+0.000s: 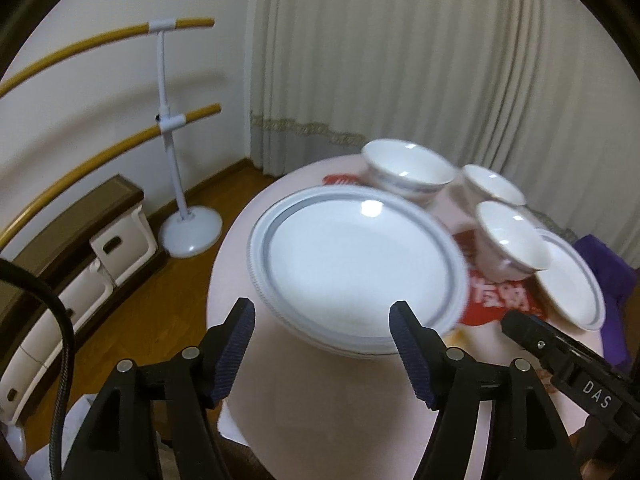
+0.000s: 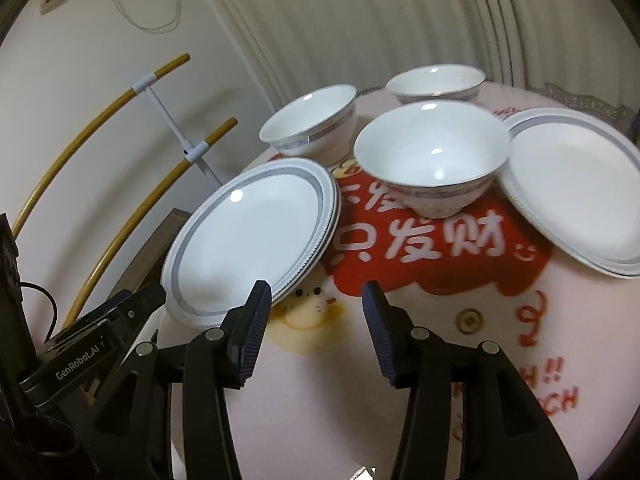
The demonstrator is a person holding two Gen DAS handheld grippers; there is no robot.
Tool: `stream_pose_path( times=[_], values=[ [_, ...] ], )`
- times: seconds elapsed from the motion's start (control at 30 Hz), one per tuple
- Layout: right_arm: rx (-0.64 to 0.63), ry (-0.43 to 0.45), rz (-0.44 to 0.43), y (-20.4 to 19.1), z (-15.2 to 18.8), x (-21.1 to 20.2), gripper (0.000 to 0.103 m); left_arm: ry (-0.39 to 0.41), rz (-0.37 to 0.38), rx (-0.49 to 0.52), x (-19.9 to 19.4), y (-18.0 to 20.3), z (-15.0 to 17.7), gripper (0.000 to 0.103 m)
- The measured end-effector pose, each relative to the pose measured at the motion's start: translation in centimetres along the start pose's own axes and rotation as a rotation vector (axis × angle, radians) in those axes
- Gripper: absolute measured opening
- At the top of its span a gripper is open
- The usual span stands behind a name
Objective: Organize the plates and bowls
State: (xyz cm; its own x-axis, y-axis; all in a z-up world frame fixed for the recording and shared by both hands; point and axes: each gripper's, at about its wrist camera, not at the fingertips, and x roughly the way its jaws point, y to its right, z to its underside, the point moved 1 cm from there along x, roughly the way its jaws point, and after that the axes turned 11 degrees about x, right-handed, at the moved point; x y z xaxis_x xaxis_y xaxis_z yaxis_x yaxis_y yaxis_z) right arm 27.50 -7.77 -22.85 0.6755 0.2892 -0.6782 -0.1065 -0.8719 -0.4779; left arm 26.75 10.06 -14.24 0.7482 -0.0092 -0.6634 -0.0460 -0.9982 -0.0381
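Note:
A stack of white plates with grey rims lies at the left of the round table. My left gripper stands open just before its near edge, nothing between the pads. A second plate pile sits at the right. Three white bowls stand behind: the nearest bowl, a left bowl and a far bowl. My right gripper is open over the printed cloth, empty, right of the left plate stack.
The round table carries a pink cloth with a red print. Left of it are wooden floor, a white stand with yellow bars and a low cabinet. Curtains hang behind. A purple cloth lies at the far right.

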Motion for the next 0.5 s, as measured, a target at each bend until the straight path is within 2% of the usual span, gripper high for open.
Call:
stream_pose_path(
  times=[0.27, 0.33, 0.5],
  values=[
    [-0.003, 0.101, -0.008, 2.3, -0.5, -6.0, 0.059, 0.147, 0.022, 0.087, -5.5, 6.1, 0.2, 0.078],
    [-0.005, 0.137, 0.009, 3.4, -1.0, -7.8, 0.068, 0.157, 0.048, 0.105, -6.1, 7.9, 0.5, 0.081],
    [0.003, 0.207, 0.059, 6.3, -2.4, -11.1, 0.076, 0.153, 0.115, 0.147, -6.4, 12.4, 0.5, 0.09]
  ],
)
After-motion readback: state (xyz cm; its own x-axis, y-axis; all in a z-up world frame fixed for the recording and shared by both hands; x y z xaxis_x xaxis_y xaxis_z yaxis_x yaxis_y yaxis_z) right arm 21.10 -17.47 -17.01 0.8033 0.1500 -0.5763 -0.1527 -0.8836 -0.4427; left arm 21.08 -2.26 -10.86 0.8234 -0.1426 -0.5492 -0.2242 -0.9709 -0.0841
